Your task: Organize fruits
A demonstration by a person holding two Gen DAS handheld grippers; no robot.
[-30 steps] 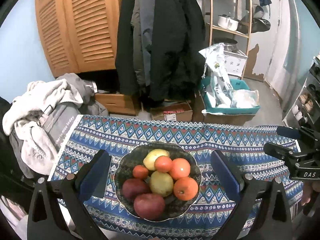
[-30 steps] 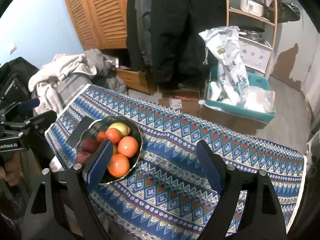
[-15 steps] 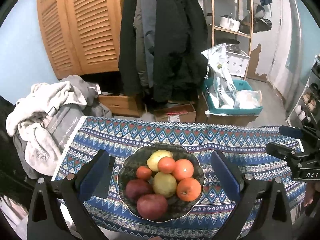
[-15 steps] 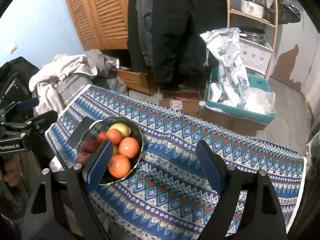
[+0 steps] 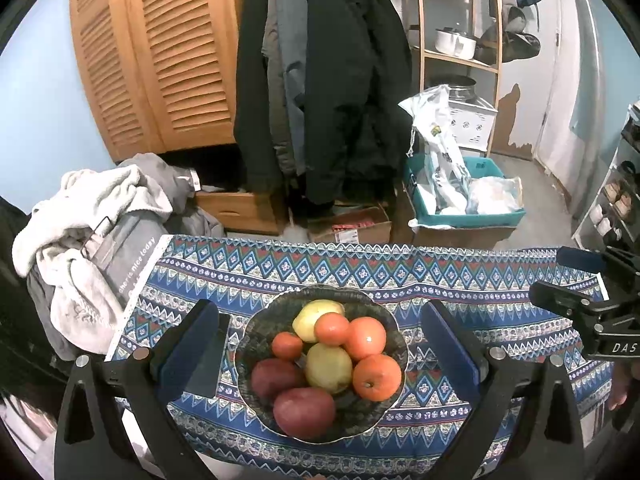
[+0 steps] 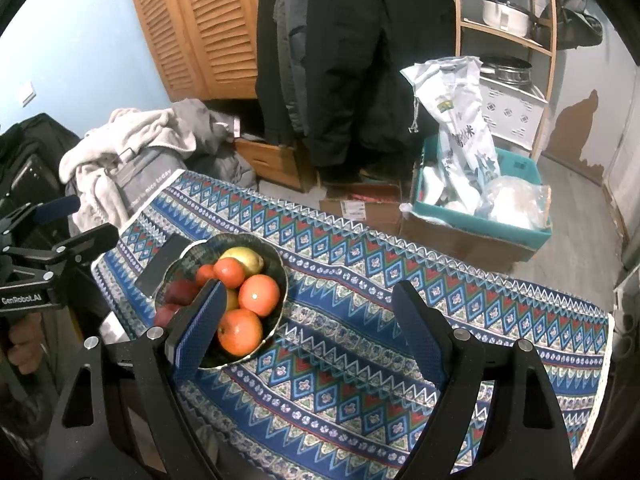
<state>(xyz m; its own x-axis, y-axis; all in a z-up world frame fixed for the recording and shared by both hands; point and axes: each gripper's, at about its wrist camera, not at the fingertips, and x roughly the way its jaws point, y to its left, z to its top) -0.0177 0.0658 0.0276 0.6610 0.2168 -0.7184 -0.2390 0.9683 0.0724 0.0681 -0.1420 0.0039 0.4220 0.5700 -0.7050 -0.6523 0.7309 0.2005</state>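
With both tools open, empty: left tool (image 5: 320, 344) over bowl (image 5: 256, 332) near counter's left edge; lower onto top orange (image 5: 365, 338), right tool (image 6: 308, 320) clear.

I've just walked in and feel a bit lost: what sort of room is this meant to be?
Probably a lived-in home, a hallway or storage corner: coats hang beside a louvred wooden wardrobe, a shelf holds pots, and a fruit bowl sits on a table with a patterned cloth.
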